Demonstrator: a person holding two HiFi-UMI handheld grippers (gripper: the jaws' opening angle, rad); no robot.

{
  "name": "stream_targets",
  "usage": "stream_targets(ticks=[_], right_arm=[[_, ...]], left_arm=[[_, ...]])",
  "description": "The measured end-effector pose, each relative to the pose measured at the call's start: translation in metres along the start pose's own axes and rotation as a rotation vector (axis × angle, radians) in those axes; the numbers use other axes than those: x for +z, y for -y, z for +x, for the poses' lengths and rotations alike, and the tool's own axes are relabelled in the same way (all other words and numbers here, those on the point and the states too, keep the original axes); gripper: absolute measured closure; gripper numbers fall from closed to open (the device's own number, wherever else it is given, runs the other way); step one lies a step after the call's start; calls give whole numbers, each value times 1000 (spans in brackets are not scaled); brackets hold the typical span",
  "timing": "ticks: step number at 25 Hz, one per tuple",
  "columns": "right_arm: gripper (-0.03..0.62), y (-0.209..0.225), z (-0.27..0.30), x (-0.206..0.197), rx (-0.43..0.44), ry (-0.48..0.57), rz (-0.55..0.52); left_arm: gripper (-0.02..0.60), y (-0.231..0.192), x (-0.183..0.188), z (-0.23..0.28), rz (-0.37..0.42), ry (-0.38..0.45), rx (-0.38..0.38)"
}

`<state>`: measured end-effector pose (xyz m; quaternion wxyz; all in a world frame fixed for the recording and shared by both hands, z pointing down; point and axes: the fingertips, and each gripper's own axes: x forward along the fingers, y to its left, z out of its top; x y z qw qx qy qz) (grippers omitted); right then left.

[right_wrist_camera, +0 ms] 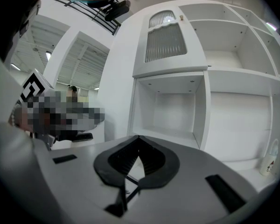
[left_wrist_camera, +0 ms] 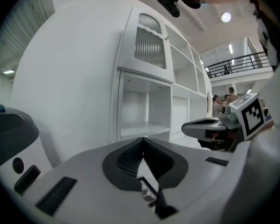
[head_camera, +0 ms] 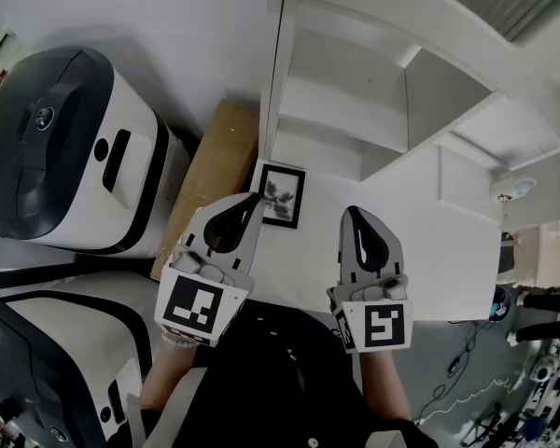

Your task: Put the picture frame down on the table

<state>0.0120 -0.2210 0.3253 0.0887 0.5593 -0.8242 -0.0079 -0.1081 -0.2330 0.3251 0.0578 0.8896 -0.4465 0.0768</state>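
Note:
The picture frame, black-rimmed with a white mat and a dark print, lies flat on the white table near its far left corner. My left gripper is shut and holds nothing; in the head view its tip overlaps the frame's left edge. Through the slit under its closed jaws, the left gripper view shows part of the frame below. To the right of the frame my right gripper hovers over bare tabletop, also shut and empty. Its tips point toward the shelves.
A white shelf unit stands right behind the table. A flat cardboard piece leans at the table's left. Two white-and-black machines fill the left side. A small bottle sits low in a shelf at the right.

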Motion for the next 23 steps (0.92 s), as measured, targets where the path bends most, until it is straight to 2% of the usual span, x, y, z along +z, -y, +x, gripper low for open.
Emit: stream_targets(ticks=[23], right_arm=[[592, 0, 3, -6, 14, -24, -3]], left_arm=[[580, 1, -3, 3, -4, -7, -3]])
